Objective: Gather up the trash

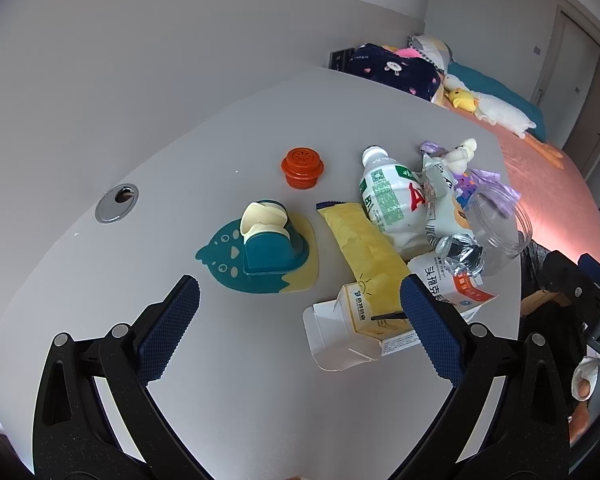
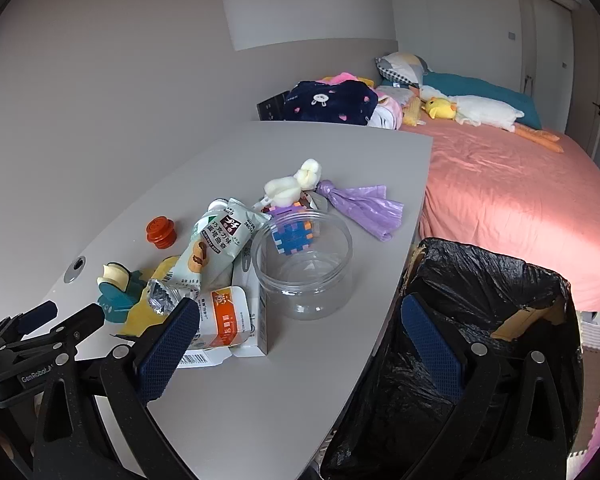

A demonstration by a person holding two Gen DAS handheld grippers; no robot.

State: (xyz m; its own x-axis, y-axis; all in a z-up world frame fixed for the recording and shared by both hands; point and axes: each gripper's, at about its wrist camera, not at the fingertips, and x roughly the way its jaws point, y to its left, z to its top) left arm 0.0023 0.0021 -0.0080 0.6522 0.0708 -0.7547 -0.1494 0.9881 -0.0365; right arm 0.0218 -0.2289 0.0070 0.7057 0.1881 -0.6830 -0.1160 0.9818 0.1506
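Observation:
A heap of trash lies on the grey table (image 1: pixel 140 128): a white drink bottle (image 1: pixel 392 204), a long yellow wrapper (image 1: pixel 364 248), an open white carton (image 1: pixel 352 332), a white-and-orange medicine box (image 2: pixel 228 320), a pale green snack pouch (image 2: pixel 212 248) and a knotted purple plastic bag (image 2: pixel 364 204). My left gripper (image 1: pixel 300 308) hovers open above the table; its right finger is in front of the carton. My right gripper (image 2: pixel 300 320) is open too, straddling the table's edge with nothing held. A bin lined with a black bag (image 2: pixel 480 300) stands just off that edge.
An orange cap (image 1: pixel 303 168), a teal holder on an owl-shaped coaster (image 1: pixel 260 248), a clear plastic jar (image 2: pixel 304 264), a foam puzzle cube (image 2: pixel 292 236) and a cream plush toy (image 2: pixel 296 188) also sit on the table. A cable hole (image 1: pixel 117 202) is left. A pink bed (image 2: pixel 520 200) lies beyond.

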